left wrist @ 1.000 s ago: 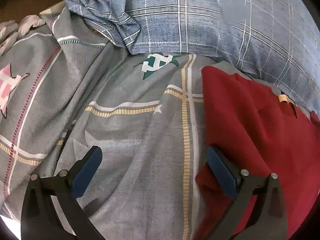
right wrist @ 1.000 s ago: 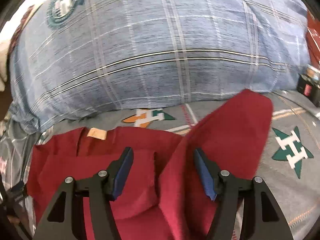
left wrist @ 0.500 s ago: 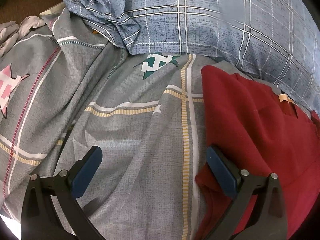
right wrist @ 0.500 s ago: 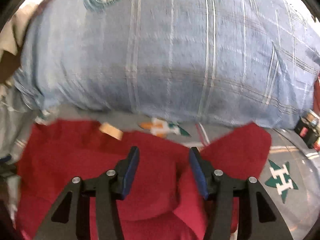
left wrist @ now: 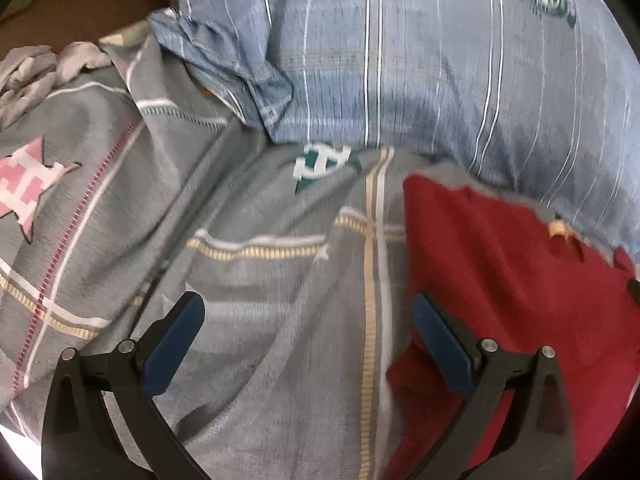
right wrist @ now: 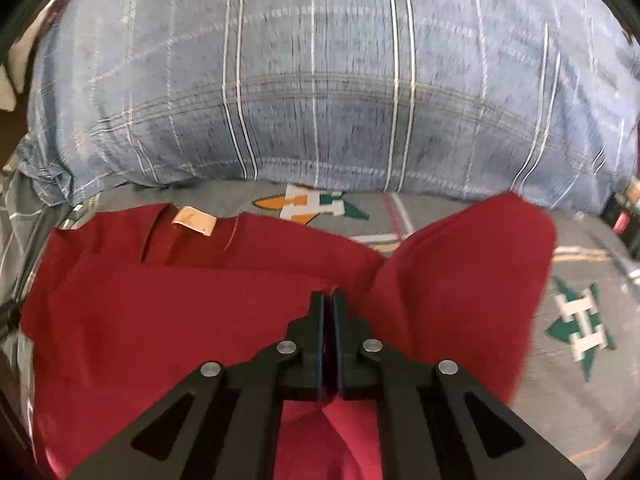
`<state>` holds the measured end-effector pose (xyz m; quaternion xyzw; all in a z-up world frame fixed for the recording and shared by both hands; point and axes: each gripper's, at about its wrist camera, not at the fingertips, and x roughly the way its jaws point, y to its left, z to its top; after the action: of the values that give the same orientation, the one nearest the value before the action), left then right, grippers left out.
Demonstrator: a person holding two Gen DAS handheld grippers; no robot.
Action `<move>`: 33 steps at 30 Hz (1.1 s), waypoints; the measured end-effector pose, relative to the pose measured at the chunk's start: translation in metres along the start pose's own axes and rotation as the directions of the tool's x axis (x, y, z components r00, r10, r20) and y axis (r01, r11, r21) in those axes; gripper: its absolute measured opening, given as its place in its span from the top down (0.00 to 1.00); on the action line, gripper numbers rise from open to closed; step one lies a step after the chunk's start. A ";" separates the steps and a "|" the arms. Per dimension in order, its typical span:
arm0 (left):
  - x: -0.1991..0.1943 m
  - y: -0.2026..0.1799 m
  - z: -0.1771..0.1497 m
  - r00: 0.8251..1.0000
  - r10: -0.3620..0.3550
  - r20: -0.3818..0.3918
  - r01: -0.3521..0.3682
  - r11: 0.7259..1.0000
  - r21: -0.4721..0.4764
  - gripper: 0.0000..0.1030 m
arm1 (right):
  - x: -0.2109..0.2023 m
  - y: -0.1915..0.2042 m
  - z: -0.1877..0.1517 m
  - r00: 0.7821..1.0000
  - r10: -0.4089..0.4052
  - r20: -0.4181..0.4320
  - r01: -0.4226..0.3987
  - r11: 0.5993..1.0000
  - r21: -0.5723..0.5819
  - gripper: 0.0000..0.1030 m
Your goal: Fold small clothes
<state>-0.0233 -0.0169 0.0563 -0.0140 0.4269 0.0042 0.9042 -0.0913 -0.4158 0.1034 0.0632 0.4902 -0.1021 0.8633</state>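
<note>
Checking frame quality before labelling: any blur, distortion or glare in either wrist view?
Left wrist: motion-smeared pillow and red garment, dark fisheye corners, small blown-out patch bottom left. Right wrist: pillow blurred, right gripper sharper, strong barrel bending, bright glare top left.

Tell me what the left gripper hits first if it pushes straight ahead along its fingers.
Most likely the grey patterned bedsheet: the open left gripper frames bare sheet, with the red garment edge just behind its right finger. Depth is unclear.

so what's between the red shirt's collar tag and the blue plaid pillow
In the right wrist view, only grey bedsheet with an orange-green star print separates the tag from the pillow.
</note>
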 end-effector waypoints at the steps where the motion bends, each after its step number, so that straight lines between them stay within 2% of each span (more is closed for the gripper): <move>1: -0.002 0.001 0.001 1.000 -0.005 0.009 0.006 1.000 -0.005 0.00 | -0.004 -0.003 0.001 1.000 -0.027 0.017 0.027 1.000 0.006 0.97; 3: -0.005 0.001 0.002 0.999 -0.036 0.029 0.037 0.999 -0.022 0.00 | 0.001 -0.005 0.003 0.997 -0.082 0.014 0.082 0.997 0.001 0.97; 6: -0.008 -0.003 0.003 0.994 -0.102 0.043 0.103 0.995 -0.020 0.00 | 0.017 -0.004 0.000 0.996 -0.082 -0.023 0.082 0.997 0.003 0.96; 8: -0.008 -0.012 0.002 0.990 -0.139 0.035 0.138 0.990 0.011 0.00 | 0.012 -0.005 0.001 0.998 -0.060 -0.018 0.061 0.998 0.019 0.91; 9: -0.008 -0.017 0.001 0.989 -0.144 0.035 0.143 0.989 0.031 0.00 | 0.007 -0.009 0.002 0.999 -0.031 -0.024 0.032 0.998 0.047 0.85; 10: -0.009 -0.023 -0.001 0.989 -0.143 0.036 0.141 0.988 0.060 0.00 | -0.002 -0.015 0.002 1.000 0.010 -0.018 -0.009 0.996 0.093 0.78; 13: -0.007 -0.035 -0.003 0.988 -0.153 0.020 0.150 0.982 0.111 0.00 | -0.030 -0.023 0.002 0.999 0.036 0.040 -0.042 0.988 0.146 0.67; 15: -0.006 -0.043 -0.007 0.988 -0.154 0.009 0.152 0.979 0.136 0.00 | -0.039 -0.020 -0.002 0.997 0.058 0.052 -0.064 0.991 0.117 0.67; 17: -0.001 -0.051 -0.010 0.989 -0.149 -0.009 0.149 0.975 0.163 0.00 | -0.030 -0.013 -0.007 0.996 0.087 0.013 -0.087 0.993 0.082 0.67; 19: 0.005 -0.057 -0.014 0.989 -0.141 -0.042 0.146 0.971 0.188 0.00 | -0.019 -0.011 -0.015 0.999 0.047 -0.002 -0.046 0.997 0.064 0.67; 21: 0.012 -0.060 -0.019 0.988 -0.132 -0.079 0.146 0.970 0.194 0.00 | -0.015 -0.015 -0.019 0.999 0.046 -0.003 -0.046 0.995 0.087 0.66; 24: 0.017 -0.055 -0.020 0.980 -0.161 -0.119 0.177 0.975 0.135 0.00 | -0.032 -0.038 -0.014 0.993 0.112 0.030 -0.116 0.974 0.194 0.66; 26: 0.012 -0.051 -0.018 0.979 -0.172 -0.106 0.183 0.977 0.110 0.00 | -0.050 -0.058 -0.013 0.988 0.117 0.105 -0.142 0.953 0.268 0.59; 27: 0.008 -0.051 -0.016 0.982 -0.170 -0.085 0.178 0.978 0.109 0.00 | -0.058 -0.069 -0.013 0.985 0.097 0.142 -0.136 0.942 0.305 0.48; 28: 0.004 -0.052 -0.016 0.984 -0.168 -0.065 0.174 0.978 0.114 0.00 | -0.060 -0.076 -0.012 0.985 0.078 0.153 -0.125 0.936 0.329 0.45; 30: -0.001 -0.055 -0.015 0.985 -0.164 -0.046 0.169 0.977 0.127 0.00 | -0.055 -0.085 -0.007 0.990 0.065 0.129 -0.107 0.929 0.355 0.45; 33: -0.001 -0.057 -0.015 0.986 -0.163 -0.047 0.168 0.976 0.139 0.00 | -0.039 -0.083 0.008 0.992 0.087 0.089 -0.113 0.926 0.360 0.45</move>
<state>-0.0348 -0.0743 0.0490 0.0151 0.4394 -0.1018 0.8924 -0.1238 -0.4932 0.1403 0.2435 0.4275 -0.1493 0.8577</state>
